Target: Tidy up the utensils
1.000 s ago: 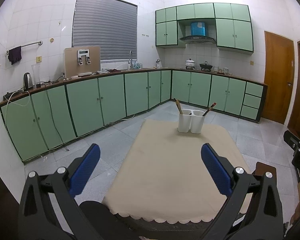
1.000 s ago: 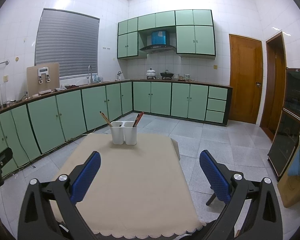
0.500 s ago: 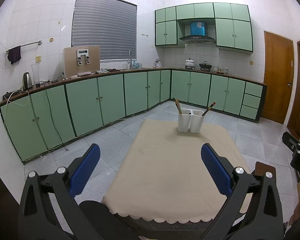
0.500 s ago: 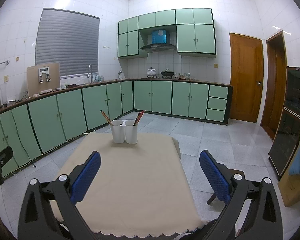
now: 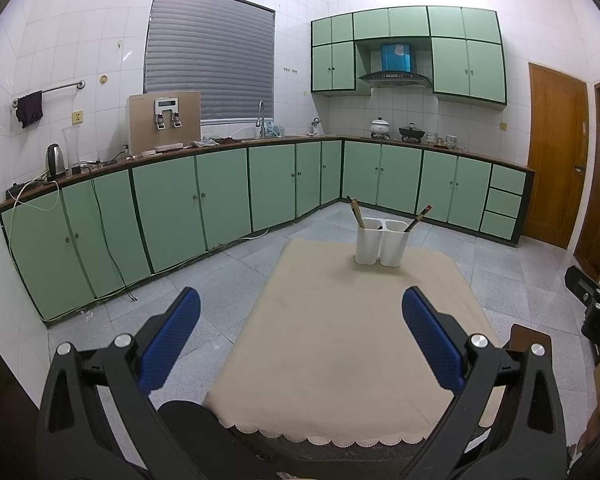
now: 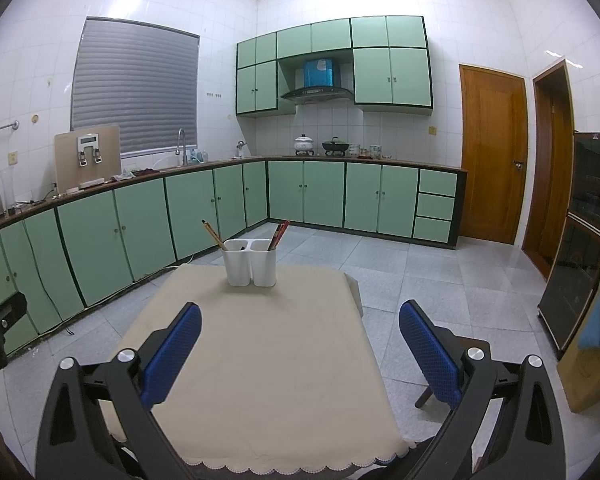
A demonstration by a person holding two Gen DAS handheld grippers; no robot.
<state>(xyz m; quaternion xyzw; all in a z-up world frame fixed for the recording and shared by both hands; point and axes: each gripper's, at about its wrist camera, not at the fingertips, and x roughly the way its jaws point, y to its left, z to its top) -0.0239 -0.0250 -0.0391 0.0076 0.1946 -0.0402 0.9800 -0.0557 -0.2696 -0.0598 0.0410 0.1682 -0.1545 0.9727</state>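
A white two-compartment utensil holder (image 5: 381, 242) stands at the far end of a table with a beige cloth (image 5: 340, 340); it also shows in the right wrist view (image 6: 249, 261). Light wooden chopsticks (image 5: 356, 212) lean in its left compartment, dark reddish chopsticks (image 5: 418, 217) in its right one. My left gripper (image 5: 300, 328) is open and empty above the near end of the table. My right gripper (image 6: 300, 332) is open and empty, also near the table's front edge.
Green cabinets (image 5: 180, 200) line the left and back walls. Wooden doors (image 6: 492, 156) stand at the right. A chair (image 5: 528, 336) sits at the table's right side. A dark glass cabinet (image 6: 580, 240) stands at far right. Grey tiled floor surrounds the table.
Both grippers have drifted very slightly; the holder sits a touch higher in view. Both stay open and empty.
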